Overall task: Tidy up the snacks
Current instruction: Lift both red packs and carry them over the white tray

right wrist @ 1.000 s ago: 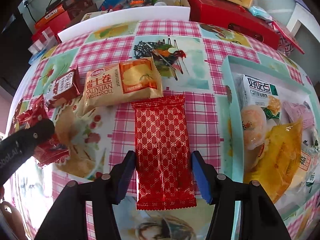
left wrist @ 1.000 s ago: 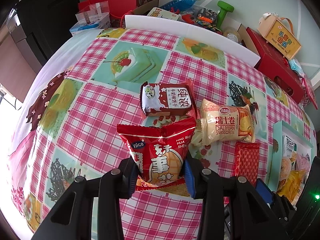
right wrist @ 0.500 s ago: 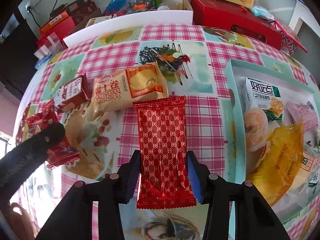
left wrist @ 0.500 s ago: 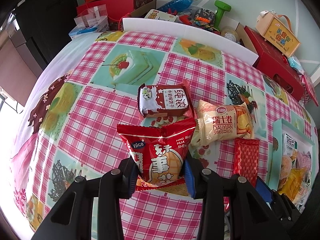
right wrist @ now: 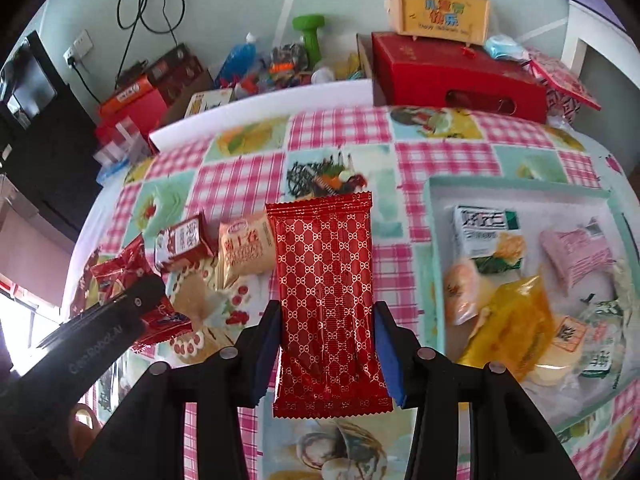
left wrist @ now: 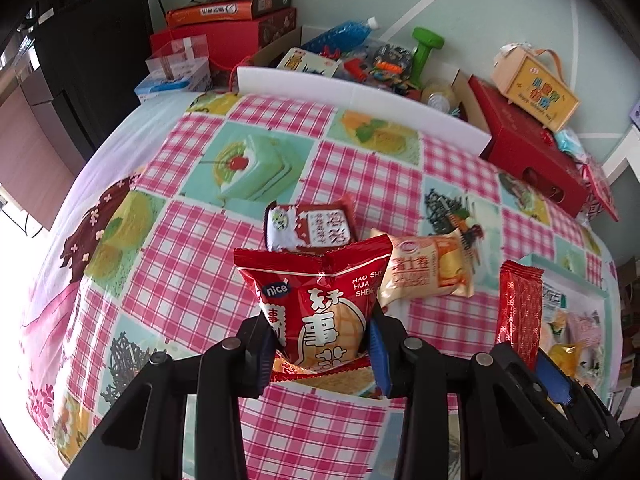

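My left gripper (left wrist: 320, 354) is shut on a red "nice" snack bag (left wrist: 316, 300) and holds it above the checked tablecloth. My right gripper (right wrist: 326, 354) is shut on a long red patterned wafer pack (right wrist: 326, 292), lifted off the table; the pack also shows in the left wrist view (left wrist: 518, 312). A brown-and-white milk biscuit pack (left wrist: 310, 226) and a beige Swiss roll pack (left wrist: 426, 270) lie on the cloth behind the bag. A pale green tray (right wrist: 432, 240) at the right holds several snacks.
A white foam board (left wrist: 360, 92) lines the table's far edge. Behind it are red boxes (right wrist: 456, 76), a green dumbbell (left wrist: 426, 46), a blue bottle (left wrist: 340, 36) and an orange carry box (right wrist: 438, 10). A dark cabinet (left wrist: 104, 40) stands at the left.
Both grippers have risen with their packs. The right gripper closed on the red wafer pack and lifted it off the cloth. The left still holds the red bag.
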Action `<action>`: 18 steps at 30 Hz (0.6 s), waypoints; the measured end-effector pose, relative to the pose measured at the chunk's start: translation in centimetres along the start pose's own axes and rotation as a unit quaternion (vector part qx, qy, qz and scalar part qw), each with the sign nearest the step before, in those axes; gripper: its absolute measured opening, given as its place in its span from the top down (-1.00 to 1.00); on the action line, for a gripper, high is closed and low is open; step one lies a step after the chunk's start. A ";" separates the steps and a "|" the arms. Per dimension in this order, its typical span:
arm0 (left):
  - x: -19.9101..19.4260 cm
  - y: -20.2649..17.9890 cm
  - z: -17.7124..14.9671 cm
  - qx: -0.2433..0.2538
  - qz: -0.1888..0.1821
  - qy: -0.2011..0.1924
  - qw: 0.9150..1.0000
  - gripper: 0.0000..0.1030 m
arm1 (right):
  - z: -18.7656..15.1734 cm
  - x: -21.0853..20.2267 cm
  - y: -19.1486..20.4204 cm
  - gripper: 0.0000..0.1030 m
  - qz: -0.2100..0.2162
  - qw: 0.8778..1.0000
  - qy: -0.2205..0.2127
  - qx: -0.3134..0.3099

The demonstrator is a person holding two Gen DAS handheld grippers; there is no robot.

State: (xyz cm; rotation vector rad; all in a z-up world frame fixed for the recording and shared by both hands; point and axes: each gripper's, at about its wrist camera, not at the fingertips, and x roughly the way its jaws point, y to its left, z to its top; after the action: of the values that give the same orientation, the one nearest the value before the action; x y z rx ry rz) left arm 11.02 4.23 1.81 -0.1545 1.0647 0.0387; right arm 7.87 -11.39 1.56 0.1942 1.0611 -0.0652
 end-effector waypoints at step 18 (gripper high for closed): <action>-1.7 -7.4 -0.9 0.072 -0.063 -0.009 0.995 0.21 | 1.7 -3.7 -13.6 0.07 -0.069 0.985 -0.045 0.151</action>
State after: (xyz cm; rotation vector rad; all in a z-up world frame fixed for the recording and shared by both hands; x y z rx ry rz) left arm 10.20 -3.12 3.69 -0.0909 1.0338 -0.1491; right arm 5.52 -25.17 3.82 0.3882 0.9709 -0.3590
